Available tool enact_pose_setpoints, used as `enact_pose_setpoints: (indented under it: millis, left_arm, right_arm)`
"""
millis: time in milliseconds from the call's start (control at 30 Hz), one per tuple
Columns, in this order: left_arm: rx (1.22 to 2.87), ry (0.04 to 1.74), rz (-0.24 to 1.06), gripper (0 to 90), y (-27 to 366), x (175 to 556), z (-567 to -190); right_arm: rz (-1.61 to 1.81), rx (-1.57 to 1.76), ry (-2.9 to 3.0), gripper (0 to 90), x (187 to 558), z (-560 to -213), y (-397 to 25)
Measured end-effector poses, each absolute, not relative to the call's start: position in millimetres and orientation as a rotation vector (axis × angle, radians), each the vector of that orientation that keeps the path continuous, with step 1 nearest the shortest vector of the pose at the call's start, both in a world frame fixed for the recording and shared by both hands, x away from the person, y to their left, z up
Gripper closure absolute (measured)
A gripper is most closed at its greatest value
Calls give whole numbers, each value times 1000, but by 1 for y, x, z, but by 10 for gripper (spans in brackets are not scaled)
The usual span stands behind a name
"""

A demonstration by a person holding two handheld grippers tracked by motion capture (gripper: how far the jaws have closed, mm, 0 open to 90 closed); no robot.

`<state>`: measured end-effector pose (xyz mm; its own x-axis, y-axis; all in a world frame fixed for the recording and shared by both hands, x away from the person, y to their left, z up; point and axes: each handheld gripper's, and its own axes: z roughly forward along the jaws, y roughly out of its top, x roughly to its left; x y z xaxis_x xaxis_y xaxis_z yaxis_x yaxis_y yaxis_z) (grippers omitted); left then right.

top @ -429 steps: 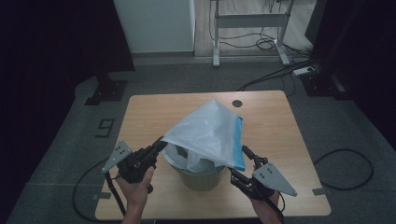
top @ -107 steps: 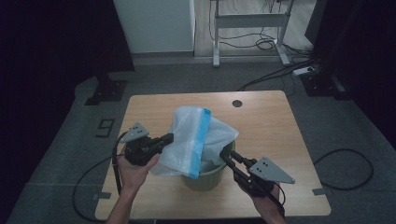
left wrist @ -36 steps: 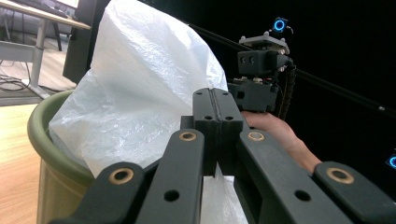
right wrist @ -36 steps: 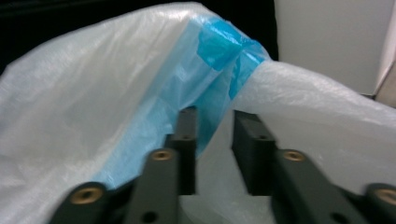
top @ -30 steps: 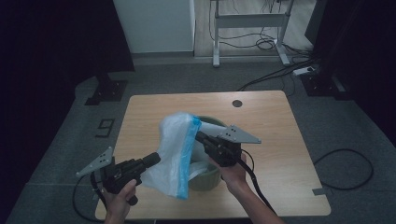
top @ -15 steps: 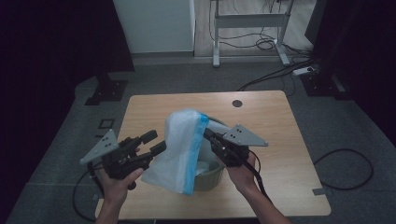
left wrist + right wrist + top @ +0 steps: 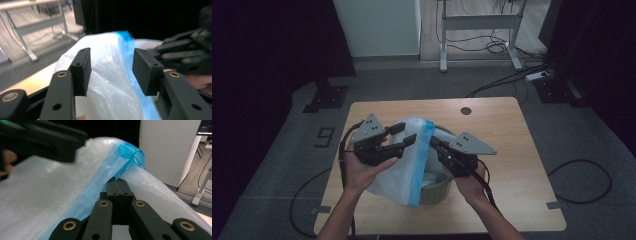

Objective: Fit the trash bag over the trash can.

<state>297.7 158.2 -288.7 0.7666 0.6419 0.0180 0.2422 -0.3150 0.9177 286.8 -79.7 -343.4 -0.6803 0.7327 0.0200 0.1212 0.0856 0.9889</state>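
The light wooden counter (image 7: pixel 512 145) carries a round grey-green bin (image 7: pixel 439 187) near its front edge. Over the bin rises a translucent white plastic bag with a blue edge band (image 7: pixel 404 160), its lower part draped into and around the bin. Right of the bag, the right gripper (image 7: pixel 435 145) is clamped tight on the blue band. Left of it, the left gripper (image 7: pixel 403 136) stands wide, the bag between its jaws.

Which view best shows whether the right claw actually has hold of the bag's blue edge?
The right gripper view: the right claw is shut on the blue strip of the plastic bag. The high view shows that claw at the strip, small and dim. The left gripper view shows it blurred beside the bag.
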Motion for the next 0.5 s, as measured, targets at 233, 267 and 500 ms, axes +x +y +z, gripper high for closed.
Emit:
enact_pose_setpoints:
  millis: [233, 267, 500]
  left_arm:
    - [1944, 691, 376, 721, 158, 312, -305]
    - [1946, 693, 363, 761, 158, 313, -307]
    - [1870, 688, 373, 896, 167, 312, -311]
  right_arm:
    - [1645, 802, 1883, 894, 286, -344, -79]
    - [1647, 798, 1884, 894, 286, -344, -78]
    - [1641, 809, 1891, 894, 289, -348, -80]
